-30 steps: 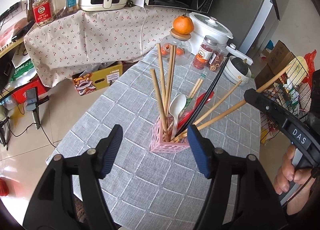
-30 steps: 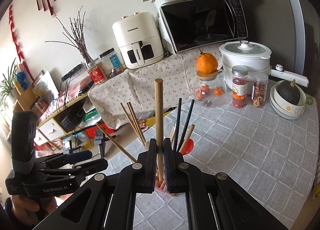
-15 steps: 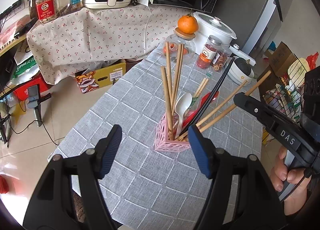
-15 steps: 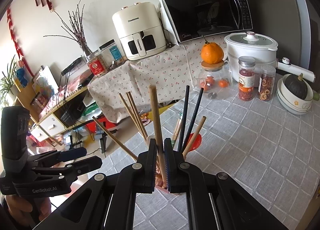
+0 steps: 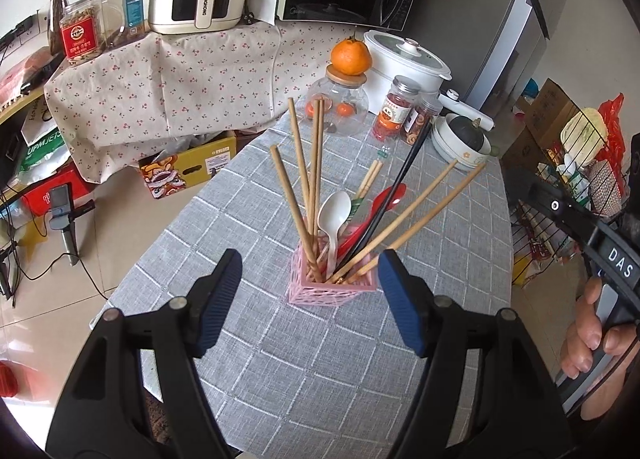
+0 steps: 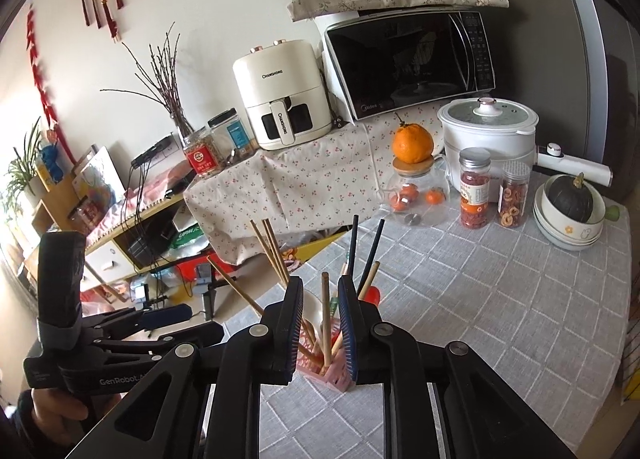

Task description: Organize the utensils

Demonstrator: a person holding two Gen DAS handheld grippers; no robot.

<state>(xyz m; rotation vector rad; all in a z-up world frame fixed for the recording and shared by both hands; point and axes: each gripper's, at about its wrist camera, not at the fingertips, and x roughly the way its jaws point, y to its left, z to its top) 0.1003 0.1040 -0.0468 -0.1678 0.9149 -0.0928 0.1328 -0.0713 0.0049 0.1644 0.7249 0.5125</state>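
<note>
- The pink holder (image 5: 332,287) stands on the grey checked worktop (image 5: 452,227), crowded with wooden chopsticks (image 5: 298,195), a pair of black chopsticks (image 5: 394,189), a white spoon (image 5: 334,211) and a red spoon (image 5: 384,199).
- The left-wrist view looks down into the holder and shows how the sticks fan out: four brown ones lean toward the far left, two pale ones slant right, the black pair runs up toward the bowls.
- The left tongs (image 5: 308,299) hang over the near side of the holder, jaws spread wide and nothing between the pads; they have just been opening a little further.
- Only that view shows the right tool from outside: its black body at the right edge, gripped by a hand (image 5: 588,343).
- The right-wrist view sits low and close, so the holder (image 6: 332,373) is mostly hidden behind the right tongs (image 6: 320,323).
- Those jaws have just been parting; a narrow gap shows, and one wooden chopstick (image 6: 325,319) stands upright in it inside the holder, clear of both blue pads, so it is not gripped.
- The spoons are barely visible here; the black chopsticks (image 6: 376,251) rise above the right pad.
- This view alone shows the left tool from the side, at the lower left, with its hand (image 6: 52,415) on the grip.
- Both views share the backdrop: an orange (image 6: 413,143) on a glass jar (image 6: 416,195), two spice jars (image 6: 474,189), a white cooker (image 6: 488,131), a microwave (image 6: 412,59) and an air fryer (image 6: 280,95).
</note>
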